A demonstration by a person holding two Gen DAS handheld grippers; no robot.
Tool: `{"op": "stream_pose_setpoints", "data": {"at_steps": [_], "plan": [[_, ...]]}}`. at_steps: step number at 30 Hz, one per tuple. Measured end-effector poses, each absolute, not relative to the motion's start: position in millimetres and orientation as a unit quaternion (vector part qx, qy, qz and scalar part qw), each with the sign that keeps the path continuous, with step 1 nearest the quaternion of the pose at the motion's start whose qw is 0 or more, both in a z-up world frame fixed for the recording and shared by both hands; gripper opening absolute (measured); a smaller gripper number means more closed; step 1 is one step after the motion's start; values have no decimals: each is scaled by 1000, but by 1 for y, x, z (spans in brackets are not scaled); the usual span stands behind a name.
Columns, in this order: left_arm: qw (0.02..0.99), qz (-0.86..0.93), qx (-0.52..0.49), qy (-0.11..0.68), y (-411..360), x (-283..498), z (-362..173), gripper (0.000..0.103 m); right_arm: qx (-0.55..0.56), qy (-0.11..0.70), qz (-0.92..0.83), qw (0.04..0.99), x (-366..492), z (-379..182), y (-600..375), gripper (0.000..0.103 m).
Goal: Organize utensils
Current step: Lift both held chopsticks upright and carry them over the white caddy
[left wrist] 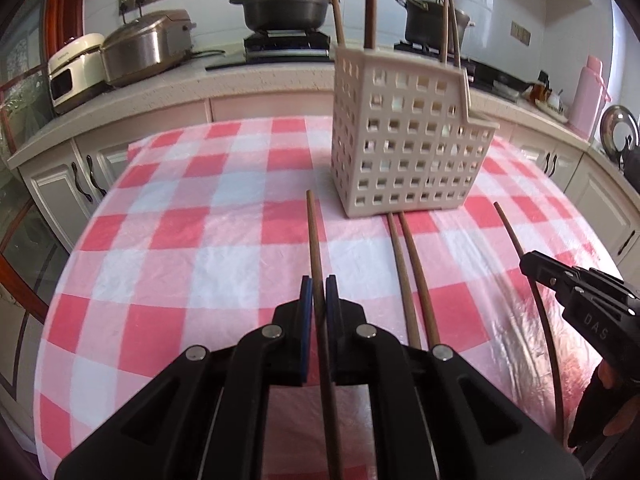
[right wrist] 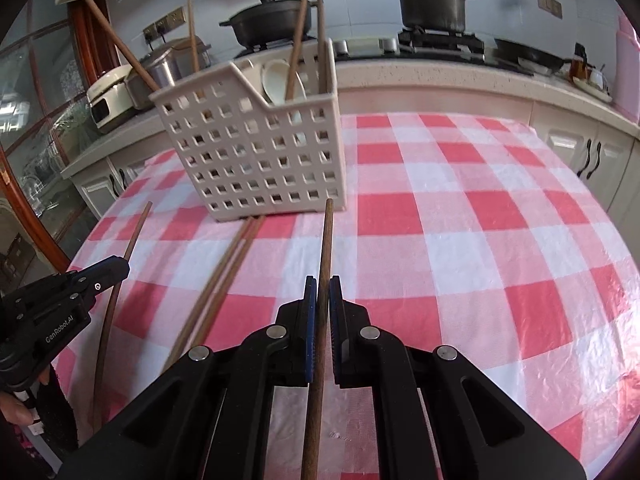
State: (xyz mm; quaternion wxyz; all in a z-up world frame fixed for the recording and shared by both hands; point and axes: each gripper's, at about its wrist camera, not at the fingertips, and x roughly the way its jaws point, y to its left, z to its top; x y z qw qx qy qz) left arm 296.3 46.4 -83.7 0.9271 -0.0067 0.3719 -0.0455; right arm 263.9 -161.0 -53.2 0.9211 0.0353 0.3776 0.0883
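Both my grippers, left point(left wrist: 319, 294) and right point(right wrist: 322, 294), clamp one chopstick point(left wrist: 316, 248) each; light, stiff, slick, so I'd grip mid-shaft.

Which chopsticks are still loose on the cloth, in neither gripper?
The pair lying side by side in front of the basket. Each gripper, left and right, clamps a single one; others stand in the basket.

Matt wooden chopsticks point(left wrist: 412, 276), perforated plastic basket point(left wrist: 404, 148), glossy, apparently plastic checked tablecloth point(left wrist: 208, 240), brushed-metal cooker point(left wrist: 146, 46).
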Motion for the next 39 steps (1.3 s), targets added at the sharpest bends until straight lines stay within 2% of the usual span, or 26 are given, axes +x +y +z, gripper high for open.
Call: {"op": "stream_pose_setpoints", "data": {"at_steps": [19,39], "plan": [[955,-31,-6,295,55,266,-38,7,15,296,97,950,241,-3,-154,6],[972,-27,-5,234,56,237,1,6,12,247,104,963,220,34,-153,6]]}}
